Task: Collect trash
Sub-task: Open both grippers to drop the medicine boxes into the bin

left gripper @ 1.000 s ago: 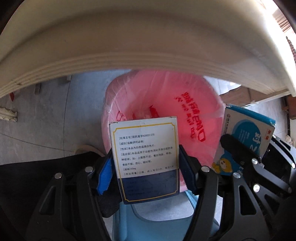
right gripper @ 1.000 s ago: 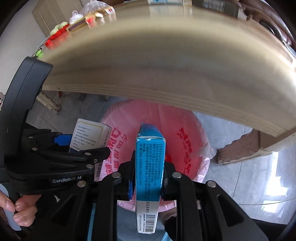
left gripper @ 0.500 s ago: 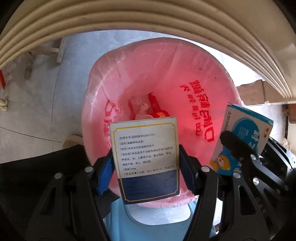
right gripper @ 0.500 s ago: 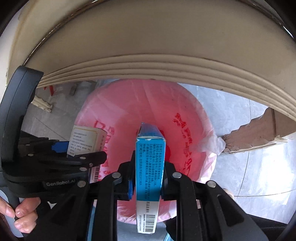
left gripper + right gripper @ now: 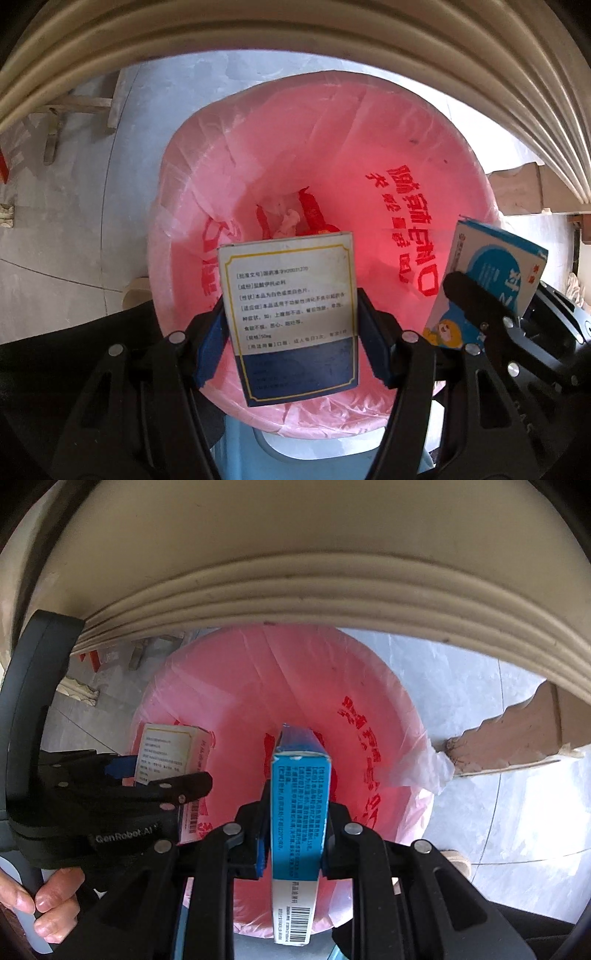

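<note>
My left gripper (image 5: 291, 332) is shut on a white and navy medicine box (image 5: 291, 317) and holds it over the open mouth of a bin lined with a pink bag (image 5: 369, 147). My right gripper (image 5: 297, 812) is shut on a blue medicine box (image 5: 299, 812), held edge-on over the same pink-lined bin (image 5: 258, 672). The blue box also shows at the right of the left wrist view (image 5: 491, 284), and the white box at the left of the right wrist view (image 5: 166, 749). Red and white scraps (image 5: 291, 218) lie at the bag's bottom.
The moulded cream edge of a table (image 5: 295, 33) arches over the bin, also in the right wrist view (image 5: 295, 572). Grey floor tiles (image 5: 498, 757) surround the bin. A brown furniture leg (image 5: 517, 738) stands to the right. A blue stool or seat (image 5: 332, 454) sits below the grippers.
Both grippers have moved down and forward under the table edge, so the bin's mouth fills more of each view. Both boxes stay gripped.
</note>
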A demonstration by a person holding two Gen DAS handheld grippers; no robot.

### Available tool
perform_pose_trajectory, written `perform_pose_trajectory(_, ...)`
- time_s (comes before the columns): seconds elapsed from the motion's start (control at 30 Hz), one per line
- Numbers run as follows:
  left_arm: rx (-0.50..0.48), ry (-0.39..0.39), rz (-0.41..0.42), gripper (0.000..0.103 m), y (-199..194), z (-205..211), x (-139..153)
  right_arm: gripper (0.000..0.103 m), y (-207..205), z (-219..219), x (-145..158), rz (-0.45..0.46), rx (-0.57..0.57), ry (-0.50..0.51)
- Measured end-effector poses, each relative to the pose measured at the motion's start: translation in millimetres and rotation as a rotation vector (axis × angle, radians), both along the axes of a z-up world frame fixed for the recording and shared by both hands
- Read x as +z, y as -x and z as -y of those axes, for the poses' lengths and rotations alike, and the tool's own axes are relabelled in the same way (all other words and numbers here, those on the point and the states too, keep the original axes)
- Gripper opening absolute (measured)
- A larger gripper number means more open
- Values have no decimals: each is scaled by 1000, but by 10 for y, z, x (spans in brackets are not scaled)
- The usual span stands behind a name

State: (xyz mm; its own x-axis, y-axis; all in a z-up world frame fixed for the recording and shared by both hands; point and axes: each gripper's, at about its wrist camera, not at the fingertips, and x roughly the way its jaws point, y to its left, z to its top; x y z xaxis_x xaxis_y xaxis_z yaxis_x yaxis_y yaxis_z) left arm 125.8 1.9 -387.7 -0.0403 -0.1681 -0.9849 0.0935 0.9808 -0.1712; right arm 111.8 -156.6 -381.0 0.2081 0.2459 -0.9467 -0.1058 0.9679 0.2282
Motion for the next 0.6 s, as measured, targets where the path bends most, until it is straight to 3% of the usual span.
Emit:
perform_pose_trajectory(0.4,1,-15,-17,64,-11,-23,-25,20,-9,-78,-79,-5,25,21)
perform_pose_trajectory(0.47,6,-11,-27,71,-29,-47,-41,20,-8,-89,-84,-8,26,22)
perform_pose_trajectory(0.6,0,-26,-15,76,-38,-37,-16,22,-14,-132,-93,-6,37,37)
